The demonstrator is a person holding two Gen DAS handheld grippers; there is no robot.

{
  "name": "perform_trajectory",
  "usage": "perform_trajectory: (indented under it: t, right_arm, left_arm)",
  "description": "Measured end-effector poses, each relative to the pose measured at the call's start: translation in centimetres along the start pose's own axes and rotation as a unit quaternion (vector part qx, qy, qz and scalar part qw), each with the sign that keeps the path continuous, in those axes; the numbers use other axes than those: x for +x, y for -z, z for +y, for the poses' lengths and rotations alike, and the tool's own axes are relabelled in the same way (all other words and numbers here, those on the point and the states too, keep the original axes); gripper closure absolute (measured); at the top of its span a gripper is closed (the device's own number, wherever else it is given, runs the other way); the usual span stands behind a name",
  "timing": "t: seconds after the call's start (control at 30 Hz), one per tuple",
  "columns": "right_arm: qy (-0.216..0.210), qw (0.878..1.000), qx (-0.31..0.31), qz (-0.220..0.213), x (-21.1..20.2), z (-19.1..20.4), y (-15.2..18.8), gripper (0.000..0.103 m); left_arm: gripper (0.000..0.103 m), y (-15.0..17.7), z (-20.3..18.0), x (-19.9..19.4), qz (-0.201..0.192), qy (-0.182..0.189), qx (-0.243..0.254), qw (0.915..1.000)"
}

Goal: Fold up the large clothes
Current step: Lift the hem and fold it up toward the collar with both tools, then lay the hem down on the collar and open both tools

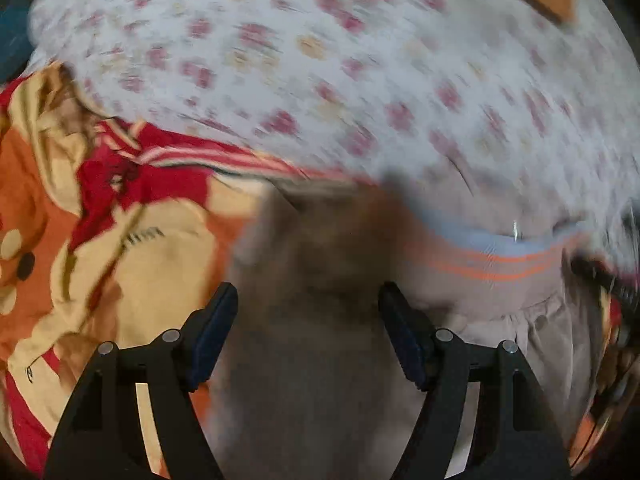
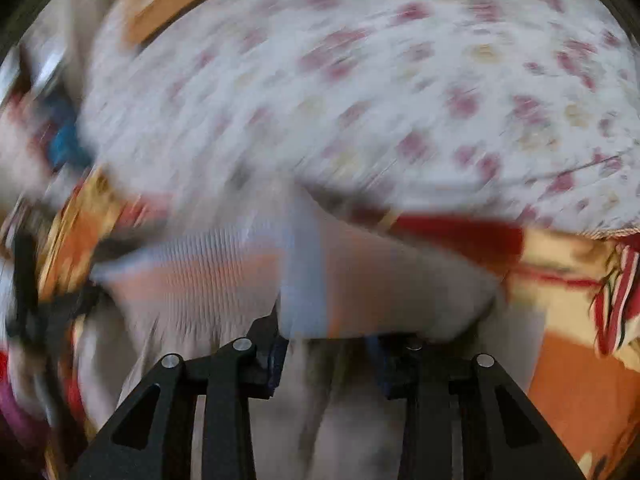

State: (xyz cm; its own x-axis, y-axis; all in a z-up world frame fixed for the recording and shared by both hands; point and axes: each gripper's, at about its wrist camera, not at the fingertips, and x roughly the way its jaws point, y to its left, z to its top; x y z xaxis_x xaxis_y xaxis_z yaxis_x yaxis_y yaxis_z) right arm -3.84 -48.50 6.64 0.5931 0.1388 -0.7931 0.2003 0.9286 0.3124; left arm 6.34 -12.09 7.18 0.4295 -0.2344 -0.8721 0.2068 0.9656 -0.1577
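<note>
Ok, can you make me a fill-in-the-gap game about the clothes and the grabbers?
1. The sheet at the back is white with small ____ printed on it.
2. The grey garment has thin stripes coloured ____.
3. The left gripper has its jaws ____ over the grey cloth.
4. The blanket beside the garment is orange, cream and ____.

Missing words: flowers; orange; open; red

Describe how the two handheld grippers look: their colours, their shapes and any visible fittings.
The left gripper and the right gripper look alike: matte black two-finger frames with triangular cut-outs in the angled arms, round silver pivot pins at the joints, and dark blue pads on the inner faces of the fingers. No cables, markings or sleeves show.
</note>
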Motion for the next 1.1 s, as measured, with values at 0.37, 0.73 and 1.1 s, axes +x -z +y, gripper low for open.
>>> perform_trajectory:
  t: [0.37, 0.73, 1.1]
  right_arm:
    - [0.005, 0.997, -0.078, -0.002, -5.3, 1.2, 5.5, 0.027]
    - [0.077, 0.996, -0.043, 0.021, -2.4, -2.9, 4.0, 0.100]
    - [0.125, 0.992, 0.002, -0.032, -6.2, -3.2, 3.9, 0.061]
  left_arm:
    - [0.031, 4.3, 4.4, -3.0, 0.018, 0.071, -0.007, 0.9973]
    - [0.028, 5.0, 3.5, -0.7, 0.020, 0.032, -0.018, 0.9991]
    - [0.028, 7.6, 5.2, -3.8, 0.001, 0.052, -0.018, 0.9985]
